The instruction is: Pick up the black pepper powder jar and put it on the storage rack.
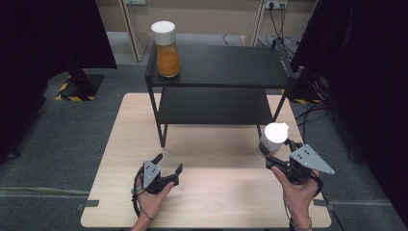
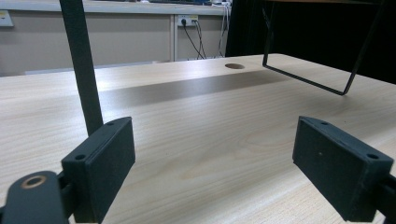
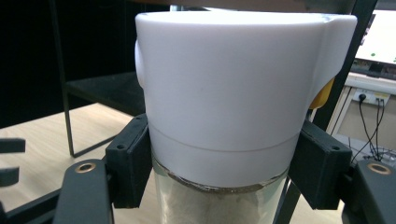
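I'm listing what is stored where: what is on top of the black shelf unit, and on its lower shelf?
On the top shelf stands one jar with orange contents, white-lidded, at its left end. The lower shelf looks bare, though the top board covers its rear part.

Lab, black curtains (image 1: 43,33), floor cables (image 1: 315,113)

The left hand (image 1: 153,197) comes in from the bottom edge and holds the left gripper (image 1: 168,164) low over the counter (image 1: 216,202), its jaws spread wide with nothing between them. The right hand (image 1: 298,195) holds the right gripper (image 1: 271,153) farther right and a little further forward. Its jaws press on both sides of a jar (image 3: 224,112), just under the white lid (image 3: 233,79).
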Demonstrator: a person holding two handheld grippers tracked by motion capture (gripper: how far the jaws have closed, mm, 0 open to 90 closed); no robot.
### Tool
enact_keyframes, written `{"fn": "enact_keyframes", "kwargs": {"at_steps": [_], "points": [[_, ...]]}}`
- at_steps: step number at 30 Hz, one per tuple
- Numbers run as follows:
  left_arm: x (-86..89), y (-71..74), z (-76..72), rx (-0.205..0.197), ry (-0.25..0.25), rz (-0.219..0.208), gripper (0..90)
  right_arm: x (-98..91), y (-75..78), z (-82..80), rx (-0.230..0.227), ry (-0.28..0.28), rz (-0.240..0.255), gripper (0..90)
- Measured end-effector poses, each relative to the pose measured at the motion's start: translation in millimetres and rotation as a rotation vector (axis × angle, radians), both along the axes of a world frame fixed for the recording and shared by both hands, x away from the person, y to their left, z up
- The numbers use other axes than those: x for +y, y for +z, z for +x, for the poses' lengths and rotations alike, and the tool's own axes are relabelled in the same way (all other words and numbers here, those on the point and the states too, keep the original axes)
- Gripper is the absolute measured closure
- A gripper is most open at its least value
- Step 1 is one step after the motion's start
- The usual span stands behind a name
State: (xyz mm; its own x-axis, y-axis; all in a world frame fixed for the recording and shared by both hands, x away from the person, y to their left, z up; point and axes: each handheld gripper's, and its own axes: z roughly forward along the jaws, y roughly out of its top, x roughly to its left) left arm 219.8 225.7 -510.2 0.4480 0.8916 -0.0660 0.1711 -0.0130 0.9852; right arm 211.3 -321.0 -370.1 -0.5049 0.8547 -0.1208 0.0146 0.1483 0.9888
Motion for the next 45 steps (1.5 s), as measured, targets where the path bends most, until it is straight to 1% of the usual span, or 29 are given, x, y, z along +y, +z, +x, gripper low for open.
{"fn": "enact_keyframes", "kwargs": {"at_steps": [3,12,16,23,29,33,38,45], "points": [[-0.2,0.2,0.0,0.002,0.003,-0.001,12.5,0.1,5.5,2.7,-0.01,-0.002,0.006,30.6],[-0.1,0.2,0.1,0.002,0.002,0.0,12.5,5.2,22.1,11.8,-0.034,-0.005,0.003,30.6],[0.2,0.2,0.2,0.002,0.001,-0.001,12.5,7.6,30.1,15.0,-0.048,-0.007,0.013,30.7],[0.0,-0.1,-0.1,0.0,0.002,-0.002,12.5,9.9,40.8,19.4,-0.056,-0.013,0.005,30.7],[0.0,0.0,0.0,0.001,0.002,-0.002,12.5,8.9,48.0,23.2,-0.06,-0.016,0.013,30.7],[-0.1,0.2,0.2,0.002,0.001,-0.001,12.5,9.9,55.8,26.7,-0.069,-0.016,0.015,30.7],[0.2,0.2,0.2,0.002,0.001,-0.002,12.5,11.7,64.7,29.8,-0.083,-0.017,0.027,30.7],[0.4,-0.1,0.0,0.002,0.001,-0.004,12.5,13.7,72.4,33.6,-0.094,-0.015,0.046,30.7]]}}
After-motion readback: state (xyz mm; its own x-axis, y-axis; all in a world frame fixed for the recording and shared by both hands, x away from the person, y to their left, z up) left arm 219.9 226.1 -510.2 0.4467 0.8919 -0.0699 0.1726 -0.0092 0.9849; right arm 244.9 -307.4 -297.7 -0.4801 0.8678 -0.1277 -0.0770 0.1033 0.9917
